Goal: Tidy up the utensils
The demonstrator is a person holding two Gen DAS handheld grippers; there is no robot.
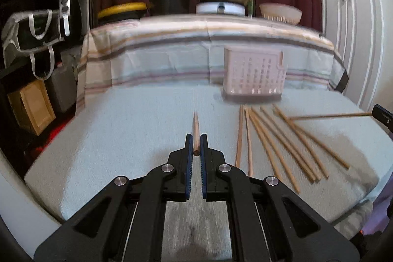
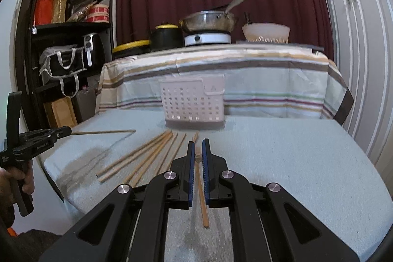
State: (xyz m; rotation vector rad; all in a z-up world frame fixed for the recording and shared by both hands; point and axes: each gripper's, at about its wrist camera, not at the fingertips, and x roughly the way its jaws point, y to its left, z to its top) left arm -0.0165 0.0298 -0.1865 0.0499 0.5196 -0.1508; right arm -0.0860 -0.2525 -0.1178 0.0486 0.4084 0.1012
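Left gripper (image 1: 196,146): closed on one chopstick (image 1: 196,129), which is pinched between the blue pads and is pointed toward 12 o'clock; in the right wrist view this gripper (image 2: 68,131) is seen at 9 o'clock, with the chopstick (image 2: 104,132) held level above the desk.
Loose chopsticks (image 1: 277,141): a fanned bundle is laid on the desk (image 1: 122,139), at about 2 o'clock of the left gripper, the far tips gathered just before the basket.
Basket (image 1: 254,71): a white perforated utensil holder is stood upright at the far side of the desk, against the striped cloth (image 1: 172,53); its contents cannot be told.
Right gripper (image 2: 199,158): narrowed on a second chopstick (image 2: 202,200), which is gripped between the pads with its butt end trailing toward 6 o'clock; in the left wrist view only a corner of this gripper (image 1: 382,114) is caught at 3 o'clock.
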